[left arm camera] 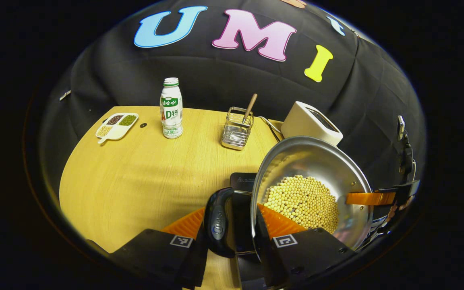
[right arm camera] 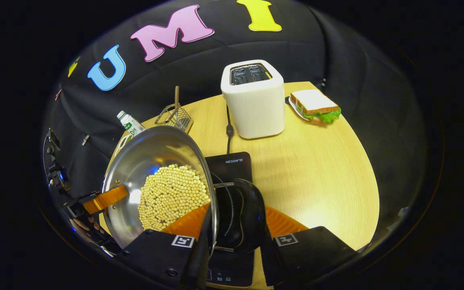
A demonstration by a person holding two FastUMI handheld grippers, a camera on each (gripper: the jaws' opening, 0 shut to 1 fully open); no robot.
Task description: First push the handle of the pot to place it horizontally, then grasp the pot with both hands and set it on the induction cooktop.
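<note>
Gripping the pot (left arm camera: 316, 161) from both sides: left gripper (left arm camera: 238, 225) has its fingers closed around the near black handle (left arm camera: 218, 221) at 6 o'clock in the left gripper view, and right gripper (right arm camera: 234, 225) is clamped the same way on the opposite handle (right arm camera: 250, 213) at 6 o'clock in the right gripper view. Pot is full of beans (right arm camera: 171, 193), tilted, and sits over the cooktop (right arm camera: 230, 165); whether it touches the glass, I can't tell. Table (left arm camera: 135, 173) also carries a bottle (left arm camera: 171, 108) at 11 o'clock, a wire holder (left arm camera: 237, 131) at 12, a toaster (right arm camera: 253, 98) and a sandwich (right arm camera: 315, 105) at 1.
</note>
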